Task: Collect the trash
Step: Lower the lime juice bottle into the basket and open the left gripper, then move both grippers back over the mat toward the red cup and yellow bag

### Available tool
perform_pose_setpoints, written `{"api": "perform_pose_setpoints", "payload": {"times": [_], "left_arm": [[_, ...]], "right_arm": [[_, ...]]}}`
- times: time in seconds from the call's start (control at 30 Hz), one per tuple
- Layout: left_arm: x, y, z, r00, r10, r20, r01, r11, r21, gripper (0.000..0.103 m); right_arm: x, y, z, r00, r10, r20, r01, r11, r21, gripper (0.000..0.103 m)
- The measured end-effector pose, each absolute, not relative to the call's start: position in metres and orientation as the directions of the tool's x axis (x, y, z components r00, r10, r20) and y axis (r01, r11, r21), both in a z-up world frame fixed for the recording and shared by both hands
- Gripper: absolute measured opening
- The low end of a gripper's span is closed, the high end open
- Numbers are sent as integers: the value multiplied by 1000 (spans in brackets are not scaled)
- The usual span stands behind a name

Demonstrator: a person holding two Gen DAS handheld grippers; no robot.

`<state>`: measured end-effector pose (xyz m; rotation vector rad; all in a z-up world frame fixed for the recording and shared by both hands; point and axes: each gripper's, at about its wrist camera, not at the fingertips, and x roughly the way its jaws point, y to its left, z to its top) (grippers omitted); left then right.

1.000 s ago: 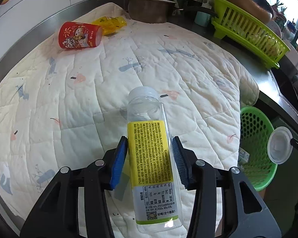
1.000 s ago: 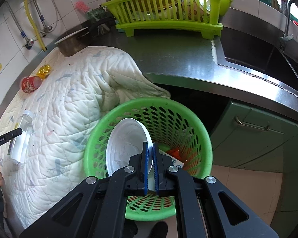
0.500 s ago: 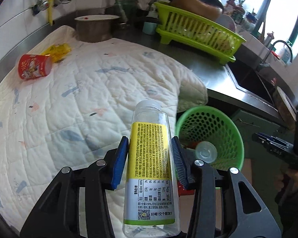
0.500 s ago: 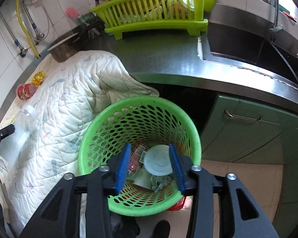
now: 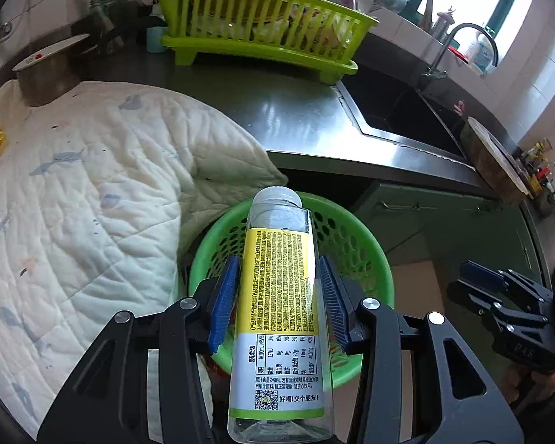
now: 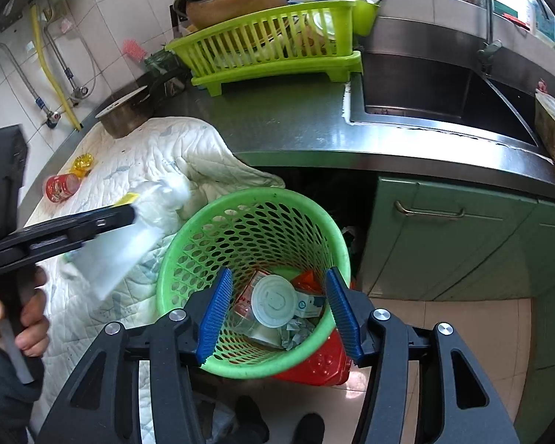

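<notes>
My left gripper (image 5: 277, 296) is shut on a clear plastic bottle (image 5: 277, 296) with a yellow label and white cap, held above the green mesh waste basket (image 5: 359, 244). The bottle also shows blurred in the right wrist view (image 6: 129, 236), left of the basket (image 6: 240, 222). My right gripper (image 6: 279, 312) is open and empty over the basket, where a white round lid (image 6: 273, 301) lies on wrappers and paper. A red can (image 6: 61, 187) and a yellow wrapper (image 6: 82, 162) lie on the quilted white cloth (image 6: 159, 148) far left.
A green dish rack (image 6: 273, 55) with bowls stands at the back of the steel counter (image 6: 307, 125). A metal pot (image 6: 125, 116) sits by the cloth. The sink (image 6: 433, 88) is at the right, green cabinets (image 6: 455, 236) below. A red bin (image 6: 318, 362) sits under the basket.
My left gripper has carried the bottle to the right, from over the cloth to above the basket. My right gripper opened and the white lid dropped into the basket.
</notes>
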<state>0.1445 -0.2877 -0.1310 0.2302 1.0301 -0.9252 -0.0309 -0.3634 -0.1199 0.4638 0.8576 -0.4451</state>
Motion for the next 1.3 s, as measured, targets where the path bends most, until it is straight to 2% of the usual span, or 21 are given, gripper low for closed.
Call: {"api": "perform_pose_setpoints", "payload": {"times": [0.07,0.1,0.13,0.23,0.73,1.03,1.3], "left_arm": [[142,-299,-137,167,-550,-818,752,608,-255,47],[141,-302,-138,164,-555,-815,755,603,-259,54],[139,-304,-138,173,-554,-815,755,605,-251,57],[133,-307,-137,164,-572,-803,764,589,-264,61],[158,-242,-114,302,-520,-799,697,692,-187,65],[202,-166,-99,420,-446,-790,569,808,-155,70],[257,-80,-93,505,-346,-791,383,911,-155,78]], "right_arm": [[-34,-365,-119,577,-186,-795,548,810,208,54],[-35,-365,-119,577,-187,-795,548,810,207,54],[-37,-366,-119,576,-187,-796,549,810,207,54],[-39,-366,-120,573,-183,-799,551,808,210,54],[5,-344,-115,600,-121,-791,451,867,210,61],[64,-316,-107,624,-53,-780,345,914,215,70],[140,-280,-103,626,25,-780,228,950,214,73]]}}
